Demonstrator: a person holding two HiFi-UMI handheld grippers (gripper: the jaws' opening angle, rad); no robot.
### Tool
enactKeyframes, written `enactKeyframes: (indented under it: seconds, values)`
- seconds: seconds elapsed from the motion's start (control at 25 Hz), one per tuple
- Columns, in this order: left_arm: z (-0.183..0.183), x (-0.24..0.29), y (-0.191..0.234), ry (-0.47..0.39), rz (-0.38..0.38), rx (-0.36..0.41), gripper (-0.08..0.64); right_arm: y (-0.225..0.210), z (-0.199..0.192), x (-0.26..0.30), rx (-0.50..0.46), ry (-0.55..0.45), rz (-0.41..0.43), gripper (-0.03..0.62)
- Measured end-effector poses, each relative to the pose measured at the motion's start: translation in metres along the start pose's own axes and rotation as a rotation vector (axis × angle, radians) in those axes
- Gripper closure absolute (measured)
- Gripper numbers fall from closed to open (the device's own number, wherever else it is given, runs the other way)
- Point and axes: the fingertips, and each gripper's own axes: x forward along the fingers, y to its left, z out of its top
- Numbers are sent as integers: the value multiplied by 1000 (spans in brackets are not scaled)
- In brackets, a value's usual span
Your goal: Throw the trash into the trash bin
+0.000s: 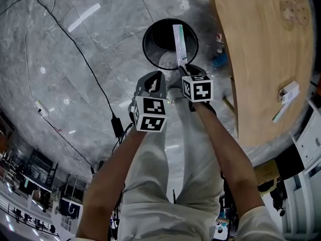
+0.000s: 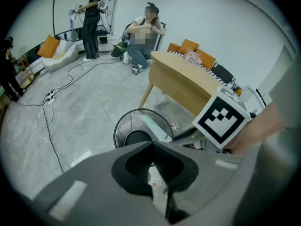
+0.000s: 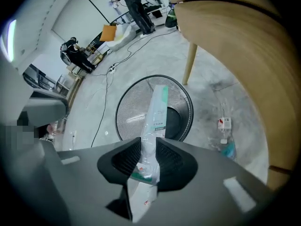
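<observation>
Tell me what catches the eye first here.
The right gripper pinches a long clear wrapper with a green stripe, holding it above the black mesh bin on the grey floor. The left gripper sits beside it with jaws together, and a wooden table fills the right side.

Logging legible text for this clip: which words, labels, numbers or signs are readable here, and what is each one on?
Nothing here can be read as text.
On the wrapper in the right gripper: dark print, too small to read.
On the small packet lying on the floor: a red mark, blurred.
On the marker cube of each gripper: black-and-white square patterns, no words.
</observation>
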Motion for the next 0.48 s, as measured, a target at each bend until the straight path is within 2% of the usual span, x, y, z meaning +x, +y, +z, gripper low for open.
enactKeyframes:
  seconds: [0.04,0.12,0.24,0.48]
  values:
    - [0,0,-2,0,-7,0,560,-2,1,2,6,-2,-8,458]
    - [3,-1,-5,-5,-20,4,560,-6,3,3,-2,4,-24,346]
    - [6,-5,-7,-7,-23,20,560,-8,5,-4,-6,4,-36,372]
    - [13,-13,-9,-11,-29,40,560,-3,18,-33,-19,-84,-53,404]
